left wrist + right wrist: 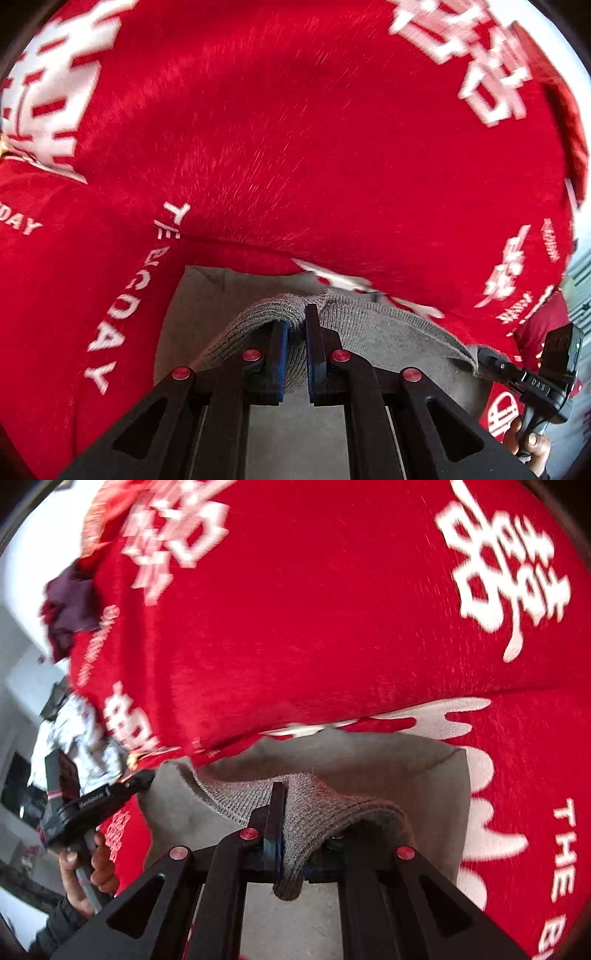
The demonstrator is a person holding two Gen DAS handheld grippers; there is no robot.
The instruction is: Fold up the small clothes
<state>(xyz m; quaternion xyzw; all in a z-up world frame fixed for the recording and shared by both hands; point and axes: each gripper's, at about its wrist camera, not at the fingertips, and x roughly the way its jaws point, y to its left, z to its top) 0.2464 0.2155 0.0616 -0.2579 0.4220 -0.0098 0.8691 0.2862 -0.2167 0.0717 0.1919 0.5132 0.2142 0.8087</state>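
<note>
- Both wrist views are mostly filled by a red blanket [295,147] with white lettering. Looks plush, and it's spread under everything.
- Left wrist view: the left gripper [296,321] has its fingers pressed together on the ribbed knit edge of a small grey garment [388,332], pinching a bunched fold of it. The rest of the cloth lies below and to the right, on the red blanket.
- Only this view shows the right gripper [517,373] from outside, low at the right edge, with a hand [532,441] on its handle. Its fingertips are hidden from here.
- Right wrist view: the right gripper [286,808] is clamped on the same grey garment [332,812]. The knit edge drapes right over one finger, and a bit of it hangs down between the jaws.
- Only this view shows the other hand [86,871] holding the left gripper [92,797] at the left edge, plus a dark red clothes heap [68,613] up top left and something pale and crumpled [77,738] beside the blanket, too blurry to name.
- Containers: can't make any out in either view.
</note>
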